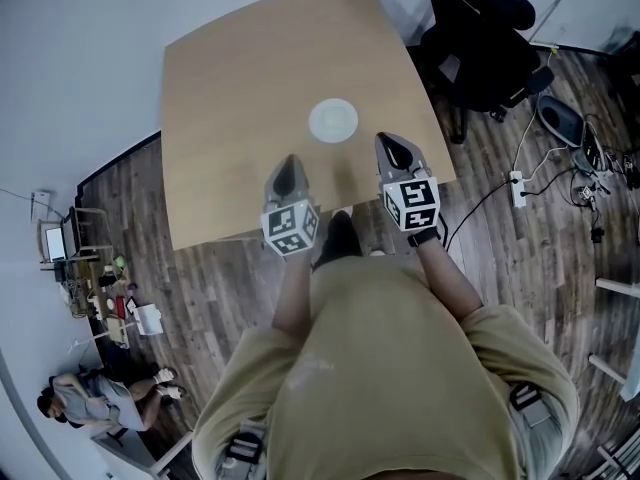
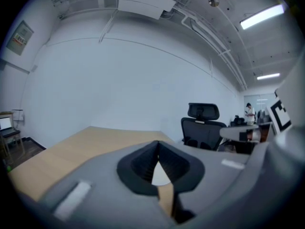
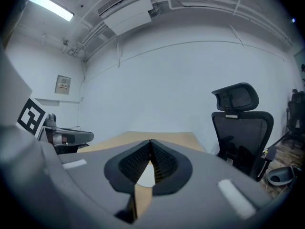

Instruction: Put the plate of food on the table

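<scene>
A white round plate (image 1: 333,120) lies on the light wooden table (image 1: 230,88), near its front edge; I cannot make out any food on it. My left gripper (image 1: 290,162) hovers over the table's front edge, left of and nearer than the plate, shut with nothing between its jaws. My right gripper (image 1: 391,141) is just right of the plate, also shut and empty. In the left gripper view the jaws of the left gripper (image 2: 158,145) meet at the tips, and a sliver of the plate (image 2: 161,176) shows below them. The right gripper (image 3: 150,142) looks the same, with the plate (image 3: 146,175) below its tips.
A black office chair (image 1: 478,30) stands at the table's far right corner. A power strip (image 1: 517,188) and cables lie on the wood floor to the right. A cluttered small desk (image 1: 92,286) and a seated person (image 1: 95,400) are at the lower left.
</scene>
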